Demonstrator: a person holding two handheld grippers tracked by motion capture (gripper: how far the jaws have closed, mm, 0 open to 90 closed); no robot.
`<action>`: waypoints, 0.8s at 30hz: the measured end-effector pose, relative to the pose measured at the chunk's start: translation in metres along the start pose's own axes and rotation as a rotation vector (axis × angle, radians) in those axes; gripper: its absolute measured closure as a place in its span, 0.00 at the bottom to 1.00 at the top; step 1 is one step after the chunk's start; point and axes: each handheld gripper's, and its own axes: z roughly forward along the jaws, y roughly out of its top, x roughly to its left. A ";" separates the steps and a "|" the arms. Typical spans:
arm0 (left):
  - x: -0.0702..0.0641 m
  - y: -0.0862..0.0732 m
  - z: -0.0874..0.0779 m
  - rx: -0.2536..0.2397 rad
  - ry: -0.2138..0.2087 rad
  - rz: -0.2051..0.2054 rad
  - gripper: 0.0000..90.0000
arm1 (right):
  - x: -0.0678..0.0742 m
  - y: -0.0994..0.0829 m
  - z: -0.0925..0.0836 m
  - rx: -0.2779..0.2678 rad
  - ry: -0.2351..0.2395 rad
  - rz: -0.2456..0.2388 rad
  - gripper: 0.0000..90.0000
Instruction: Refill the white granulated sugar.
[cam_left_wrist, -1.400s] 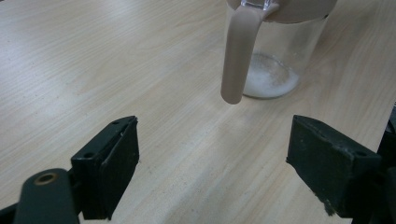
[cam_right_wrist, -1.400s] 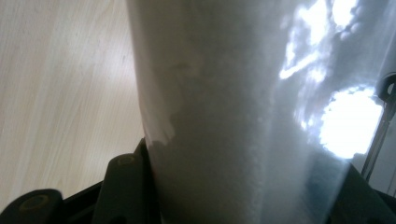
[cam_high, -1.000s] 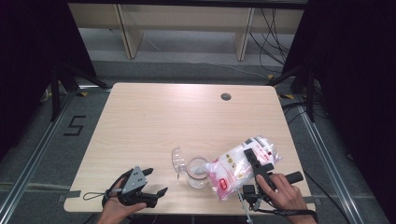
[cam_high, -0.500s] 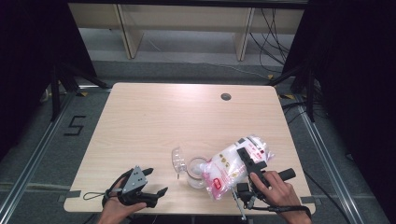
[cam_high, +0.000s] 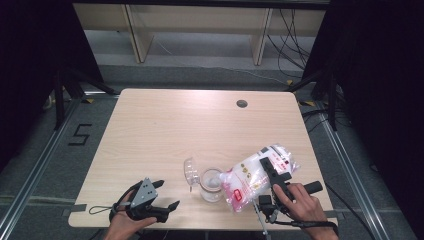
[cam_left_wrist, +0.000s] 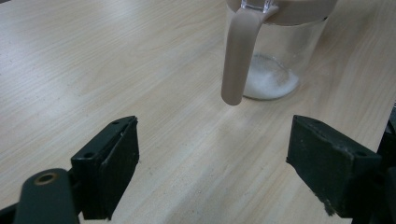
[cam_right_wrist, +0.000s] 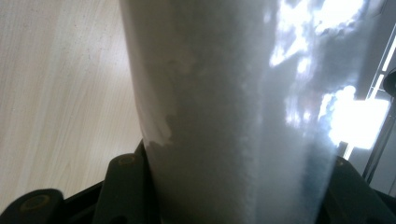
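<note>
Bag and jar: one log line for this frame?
right gripper: shut on bag, tilted over jar | jar: some white grains at bottom, lid open | left gripper: open, holding nothing

The tabletop (cam_high: 165, 130) is pale wood grain; the bag (cam_high: 255, 175) is clear plastic full of white grains with a red label; the jar (cam_left_wrist: 275, 56) is clear with a beige handle; black jaws

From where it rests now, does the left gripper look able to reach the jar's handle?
Probably yes. The left gripper stands open, nothing between its jaws, with bare table between it and the jar. The handle hangs on the near side. The bag tilts in from the other side.
</note>
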 end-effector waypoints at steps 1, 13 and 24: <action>-0.002 0.000 0.000 -0.006 0.002 -0.021 0.18 | -0.001 0.000 -0.001 0.008 0.009 -0.009 0.57; 0.000 0.000 0.000 -0.001 -0.001 0.002 0.18 | -0.004 0.007 -0.004 -0.037 -0.007 -0.040 0.57; 0.000 0.000 0.001 0.000 -0.012 -0.005 0.18 | -0.004 0.007 0.005 -0.043 -0.008 -0.007 0.57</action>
